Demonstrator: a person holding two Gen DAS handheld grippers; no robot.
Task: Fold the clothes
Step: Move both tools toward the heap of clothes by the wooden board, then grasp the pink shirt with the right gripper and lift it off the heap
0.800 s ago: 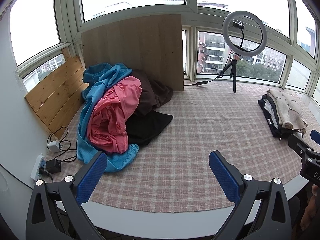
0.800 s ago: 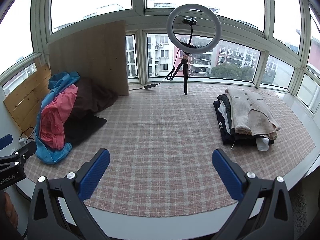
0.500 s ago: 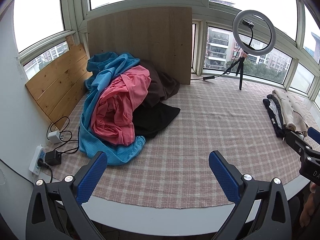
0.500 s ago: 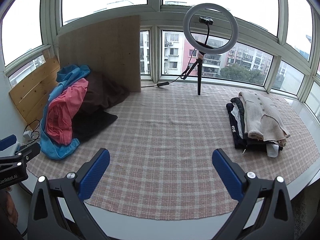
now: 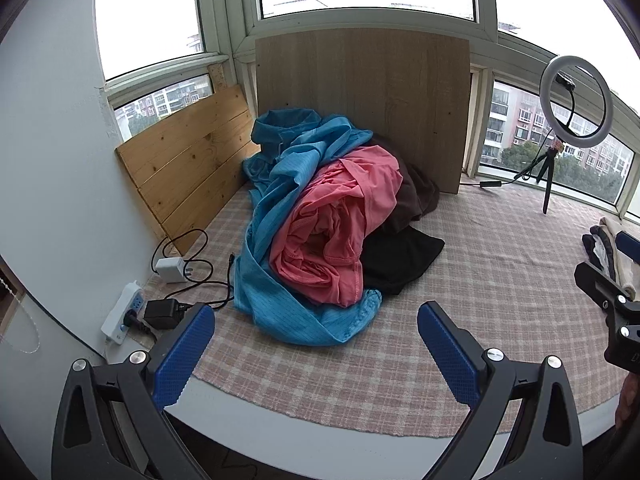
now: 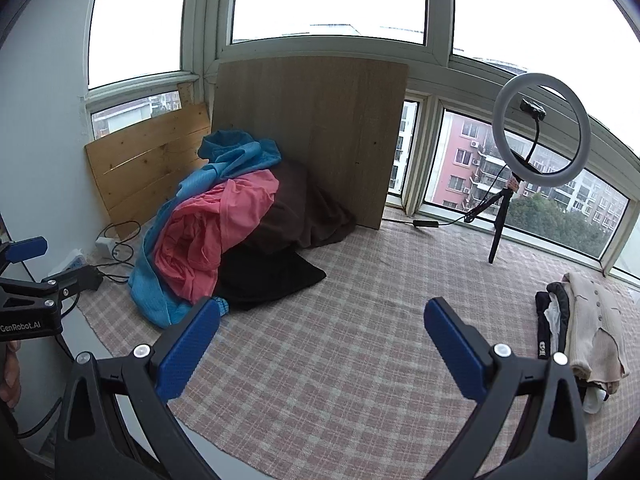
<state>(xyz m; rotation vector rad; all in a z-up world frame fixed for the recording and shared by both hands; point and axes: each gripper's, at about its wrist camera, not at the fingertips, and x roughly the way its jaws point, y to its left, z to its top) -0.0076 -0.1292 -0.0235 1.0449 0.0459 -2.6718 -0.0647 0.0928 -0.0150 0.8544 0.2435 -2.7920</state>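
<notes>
Unfolded heap: blue garment (image 5: 280,240), pink garment (image 5: 340,232) and dark pieces, at the counter's (image 6: 360,360) far left corner against the boards. Folded stack (image 6: 580,332) kept apart at the right edge. Left hand-held gripper (image 5: 316,344) and right hand-held gripper (image 6: 322,344): jaws apart, empty, facing the heap.
</notes>
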